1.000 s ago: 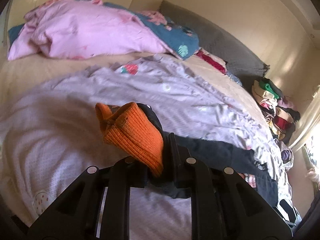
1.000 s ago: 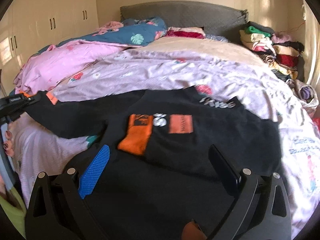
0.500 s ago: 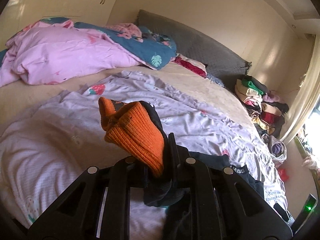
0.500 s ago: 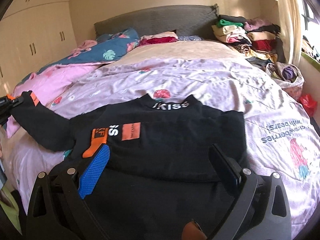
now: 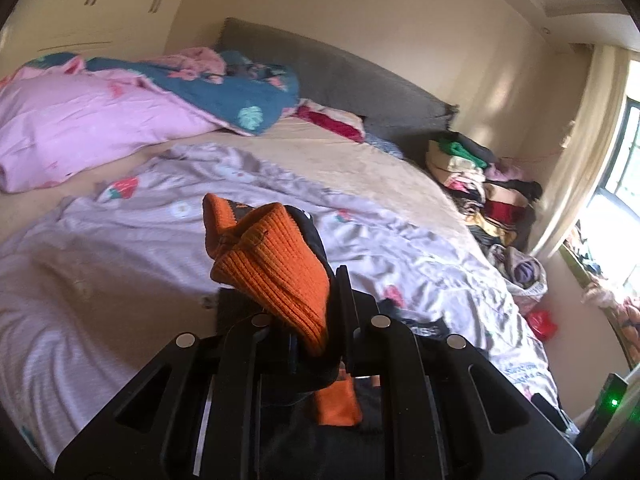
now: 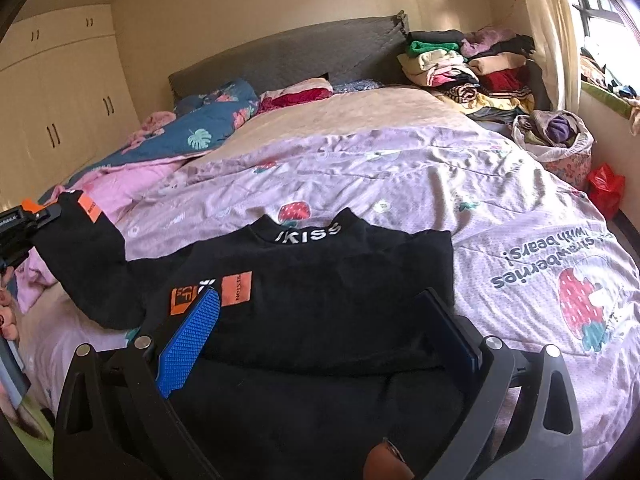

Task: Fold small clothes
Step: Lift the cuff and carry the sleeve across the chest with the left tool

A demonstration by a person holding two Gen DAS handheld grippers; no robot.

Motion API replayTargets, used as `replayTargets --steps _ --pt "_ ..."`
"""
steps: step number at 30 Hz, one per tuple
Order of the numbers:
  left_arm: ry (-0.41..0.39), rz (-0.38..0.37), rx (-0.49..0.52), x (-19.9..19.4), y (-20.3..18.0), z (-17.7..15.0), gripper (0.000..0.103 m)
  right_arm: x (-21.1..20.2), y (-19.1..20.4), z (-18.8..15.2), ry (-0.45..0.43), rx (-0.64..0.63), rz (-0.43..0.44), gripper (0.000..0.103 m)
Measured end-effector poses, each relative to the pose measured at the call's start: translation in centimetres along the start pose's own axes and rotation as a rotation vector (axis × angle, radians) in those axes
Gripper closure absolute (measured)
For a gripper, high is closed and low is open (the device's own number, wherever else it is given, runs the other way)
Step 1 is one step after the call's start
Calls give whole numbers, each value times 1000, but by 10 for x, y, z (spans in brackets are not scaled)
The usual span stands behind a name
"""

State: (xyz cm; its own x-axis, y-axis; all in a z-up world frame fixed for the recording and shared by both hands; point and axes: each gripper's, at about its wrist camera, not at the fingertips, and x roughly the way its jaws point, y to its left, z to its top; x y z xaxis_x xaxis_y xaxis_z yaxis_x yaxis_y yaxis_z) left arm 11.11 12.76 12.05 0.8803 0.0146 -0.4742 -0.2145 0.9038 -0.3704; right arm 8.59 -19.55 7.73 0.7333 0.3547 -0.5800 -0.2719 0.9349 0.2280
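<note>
A small black sweater (image 6: 320, 292) with orange patches and a white "KISS" collar lies flat on the lilac bedsheet (image 6: 460, 184). My left gripper (image 5: 308, 300) is shut on the sweater's orange ribbed cuff (image 5: 276, 268) and holds that sleeve lifted. In the right wrist view this gripper (image 6: 24, 220) shows at the far left, with the black sleeve (image 6: 84, 264) stretched from it to the body. My right gripper (image 6: 320, 328) is open and empty, its blue-padded fingers (image 6: 192, 328) low over the sweater's lower half.
A pink duvet (image 5: 80, 120) and a teal floral blanket (image 5: 240, 92) lie at the bed's far left. A stack of folded clothes (image 6: 468, 68) sits by the grey headboard (image 6: 288, 56). A bag of clothes (image 6: 556, 136) and a red bag (image 6: 606, 188) stand right of the bed.
My left gripper has swung right with the cuff, bringing the sleeve toward the sweater's body. The right gripper's view has turned right and drawn in over the sweater; it stays open.
</note>
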Motion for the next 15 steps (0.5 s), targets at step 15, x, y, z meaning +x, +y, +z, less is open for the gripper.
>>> replayTargets --steps 15 --pt "41 -205 117 15 -88 -22 95 -11 -45 7 -23 122 -52 5"
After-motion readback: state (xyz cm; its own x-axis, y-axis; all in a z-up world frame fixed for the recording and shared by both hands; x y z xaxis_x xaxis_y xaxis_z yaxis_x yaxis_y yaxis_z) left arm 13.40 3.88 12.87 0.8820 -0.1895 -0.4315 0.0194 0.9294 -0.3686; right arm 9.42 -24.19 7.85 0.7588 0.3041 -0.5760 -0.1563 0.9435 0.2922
